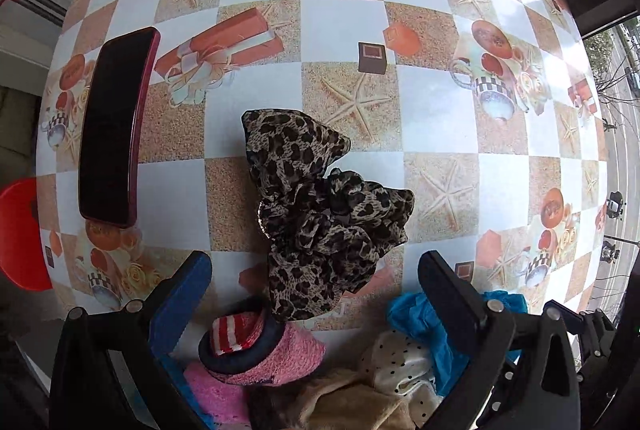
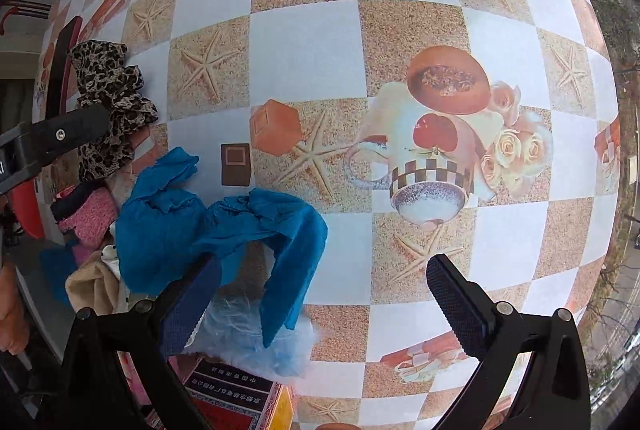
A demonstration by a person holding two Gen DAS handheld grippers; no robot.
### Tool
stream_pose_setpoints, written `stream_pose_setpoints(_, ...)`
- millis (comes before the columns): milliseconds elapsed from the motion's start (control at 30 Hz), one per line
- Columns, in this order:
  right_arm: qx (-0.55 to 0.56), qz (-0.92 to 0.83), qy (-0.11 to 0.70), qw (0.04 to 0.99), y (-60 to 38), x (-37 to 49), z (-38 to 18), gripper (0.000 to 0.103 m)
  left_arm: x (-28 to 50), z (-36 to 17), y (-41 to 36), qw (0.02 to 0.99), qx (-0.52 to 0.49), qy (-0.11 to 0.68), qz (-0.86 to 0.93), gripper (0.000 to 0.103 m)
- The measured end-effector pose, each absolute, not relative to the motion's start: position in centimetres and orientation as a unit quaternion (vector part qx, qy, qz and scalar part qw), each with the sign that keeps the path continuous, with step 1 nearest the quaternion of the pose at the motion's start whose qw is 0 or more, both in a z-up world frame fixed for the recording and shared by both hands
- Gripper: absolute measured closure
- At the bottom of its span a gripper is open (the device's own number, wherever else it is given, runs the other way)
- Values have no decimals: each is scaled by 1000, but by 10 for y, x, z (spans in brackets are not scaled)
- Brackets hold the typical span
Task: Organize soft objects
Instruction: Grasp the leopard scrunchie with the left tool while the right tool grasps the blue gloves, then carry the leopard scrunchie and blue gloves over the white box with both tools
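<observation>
A leopard-print fabric scrunchie (image 1: 320,210) lies on the patterned tablecloth just ahead of my open, empty left gripper (image 1: 316,270); it also shows in the right wrist view (image 2: 110,98). Near the table's front edge sits a heap: a pink knitted piece with a red-striped roll (image 1: 256,346), a white dotted cloth (image 1: 396,362), a beige cloth (image 1: 348,398) and blue cloth (image 1: 416,318). In the right wrist view the blue cloth (image 2: 224,226) lies by the left finger of my open, empty right gripper (image 2: 324,290), over a pale blue fluffy item (image 2: 256,338).
A dark phone in a maroon case (image 1: 114,126) lies on the table at the left. A red stool (image 1: 20,234) stands beyond the table's left edge. A printed box (image 2: 236,402) sits at the front edge. The left gripper's finger (image 2: 60,134) shows in the right wrist view.
</observation>
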State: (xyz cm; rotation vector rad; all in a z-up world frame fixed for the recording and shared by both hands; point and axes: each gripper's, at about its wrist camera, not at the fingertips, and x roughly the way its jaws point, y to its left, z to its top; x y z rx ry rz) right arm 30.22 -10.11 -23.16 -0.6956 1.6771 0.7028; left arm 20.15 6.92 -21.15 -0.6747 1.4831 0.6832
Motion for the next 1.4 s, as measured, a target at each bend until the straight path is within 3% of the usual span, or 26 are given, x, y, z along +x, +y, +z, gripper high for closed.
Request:
stream_pose_setpoints(267,-308,168,708,613,-176,365,-246,0,213,-234,75,632,-282,651,311,0)
stream_pose_setpoints(467,-165,234,732,618,-205,383,-212,0,219,-253,92,628,-285,654,311,0)
stream_pose_setpoints(733,-275,264,697,608,-153,339,-240,0,228,-265,95,628,-281,655,313,0)
stream_pose_setpoints(1100,-285,270,697,601,-133,312,-267,0,211,-266,86,627,-301,651,303,0)
stream_pose_setpoints(1167,-290,272,703,589,-130,313,-266,0,215,-260,81,637,-296,648,295,8)
stream_pose_setpoints(1200,-281,276,704,591,-132,312,-262,0,218,-256,77,645,-287,646,290,18)
stream_pose_setpoints(1233,-274,280,703,593,-132,313,-259,7,221,-244,79,654,-275,645,284,32)
stream_pose_setpoints(1300,-281,284,693,600,-133,325,-250,26,226,-238,71,668,-255,646,268,51)
stream_pose_setpoints(1333,-280,291,686,605,-135,327,-243,46,228,-237,68,670,-243,649,266,59)
stream_pose_setpoints(1367,-273,299,683,608,-135,326,-240,69,229,-235,66,675,-234,648,265,61)
stream_pose_setpoints(1400,-259,307,687,605,-136,327,-238,78,229,-232,64,679,-229,645,264,62)
